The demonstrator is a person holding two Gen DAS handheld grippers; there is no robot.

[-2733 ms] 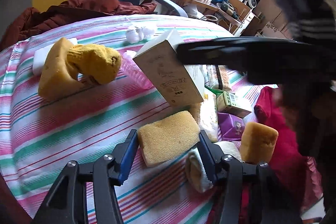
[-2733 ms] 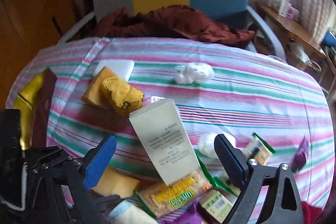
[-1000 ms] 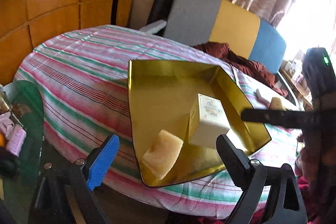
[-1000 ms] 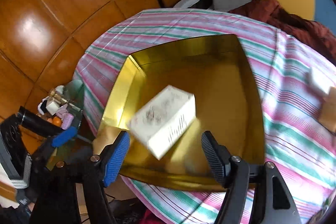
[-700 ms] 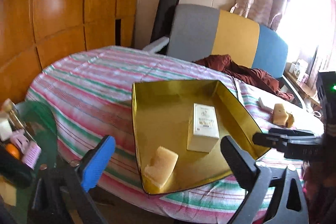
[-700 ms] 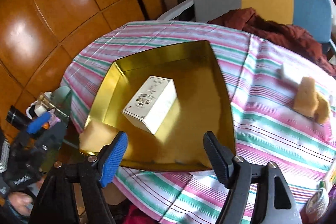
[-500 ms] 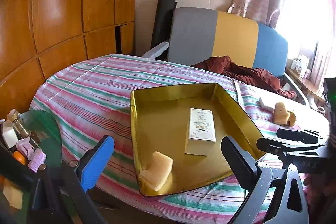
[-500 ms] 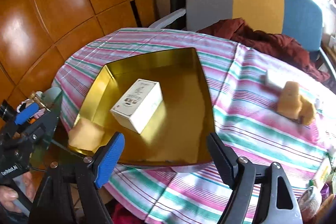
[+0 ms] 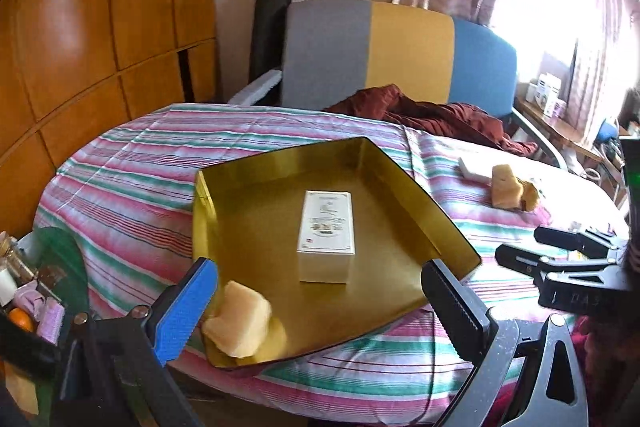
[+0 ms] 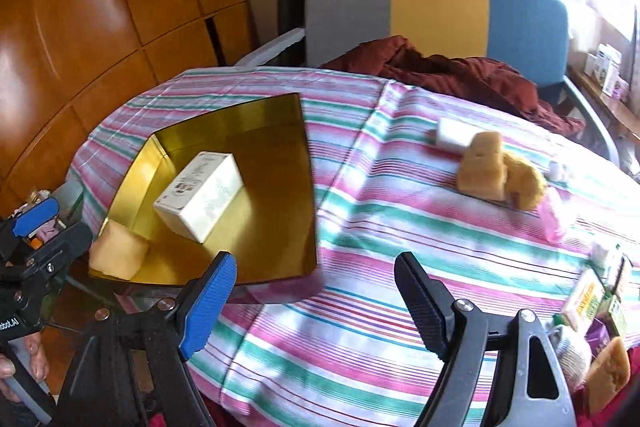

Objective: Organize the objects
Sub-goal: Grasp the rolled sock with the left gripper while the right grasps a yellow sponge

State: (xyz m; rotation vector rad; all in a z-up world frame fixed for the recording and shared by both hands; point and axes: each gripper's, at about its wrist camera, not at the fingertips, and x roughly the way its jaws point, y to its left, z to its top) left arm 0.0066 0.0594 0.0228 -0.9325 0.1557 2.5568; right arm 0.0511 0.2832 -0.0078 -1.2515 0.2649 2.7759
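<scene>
Blue-padded jaws wide apart, empty

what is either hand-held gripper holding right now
Nothing. The left hand-held gripper and right hand-held gripper are both open and empty; the white box lies in the gold tray.

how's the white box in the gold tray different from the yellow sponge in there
The white box is a crisp-edged printed carton; the yellow sponge is a soft, unprinted, rounded block. The box lies flat near the middle of the gold tray; the sponge is tucked into a near corner against the wall. The box looks larger than the sponge. Both rest inside the tray, and no gripper holds either.
</scene>
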